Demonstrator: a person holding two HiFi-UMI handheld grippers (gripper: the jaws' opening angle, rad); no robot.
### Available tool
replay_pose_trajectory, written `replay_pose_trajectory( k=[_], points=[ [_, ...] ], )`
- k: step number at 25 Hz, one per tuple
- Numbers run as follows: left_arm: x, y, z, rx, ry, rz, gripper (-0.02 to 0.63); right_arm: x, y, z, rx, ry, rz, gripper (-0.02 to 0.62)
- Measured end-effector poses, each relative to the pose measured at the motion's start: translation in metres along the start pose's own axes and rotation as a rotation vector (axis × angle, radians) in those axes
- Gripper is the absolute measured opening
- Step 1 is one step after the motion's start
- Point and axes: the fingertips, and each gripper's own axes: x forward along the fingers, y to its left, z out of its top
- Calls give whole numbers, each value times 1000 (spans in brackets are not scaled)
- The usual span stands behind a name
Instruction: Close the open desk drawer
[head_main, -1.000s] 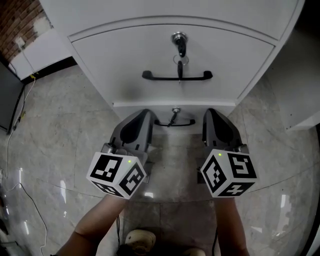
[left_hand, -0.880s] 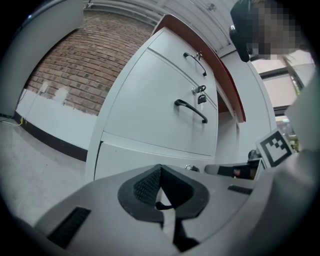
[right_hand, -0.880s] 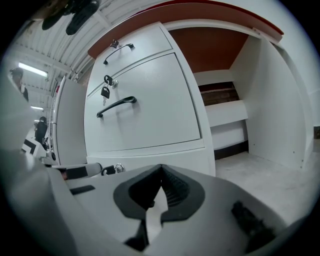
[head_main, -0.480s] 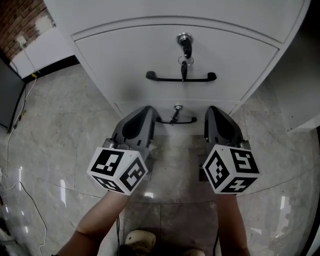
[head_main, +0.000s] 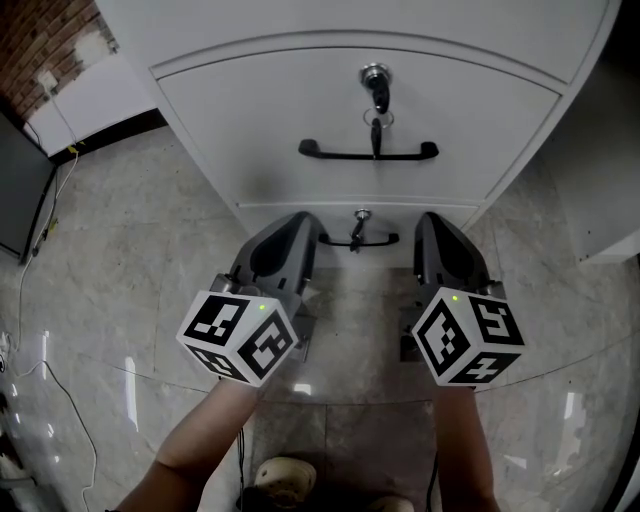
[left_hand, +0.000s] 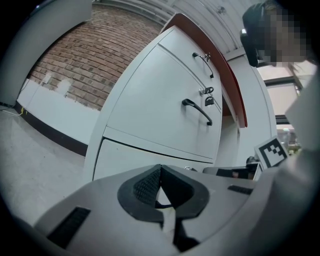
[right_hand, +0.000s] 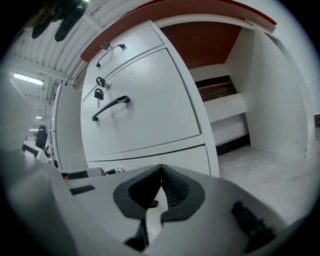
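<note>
A white desk pedestal (head_main: 250, 110) fills the top of the head view. Its middle drawer (head_main: 460, 110) carries a black handle (head_main: 368, 153) and a lock with keys (head_main: 377, 85). Below it, the bottom drawer (head_main: 270, 208) shows its top edge as a thin ledge, with a small black handle (head_main: 360, 239). My left gripper (head_main: 303, 224) and right gripper (head_main: 428, 224) are both shut, one on each side of that handle, tips at the drawer front. That front shows in the left gripper view (left_hand: 135, 155) just beyond the shut left gripper (left_hand: 160, 168). The right gripper view shows it (right_hand: 170, 157) beyond the right gripper (right_hand: 161, 168).
Pale marble floor (head_main: 120, 260) surrounds me. A brick wall (head_main: 40, 30), a dark panel (head_main: 15, 190) and cables (head_main: 30, 300) lie to the left. The open knee space under the desk (right_hand: 225, 100) is to the right. The person's shoe (head_main: 285, 475) is at the bottom.
Both grippers have edged forward toward the pedestal, staying shut. The bottom drawer's handle and front sit slightly farther in under the middle drawer.
</note>
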Motion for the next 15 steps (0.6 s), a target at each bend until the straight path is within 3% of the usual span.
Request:
replay_pose_trajectory(
  k=[4, 15],
  points=[
    [-2, 0, -12, -11, 37, -1, 9, 3, 9, -14, 10, 43, 26, 7],
    [-25, -18, -20, 26, 32, -15, 9, -25, 28, -21, 8, 7, 62, 8]
  ],
)
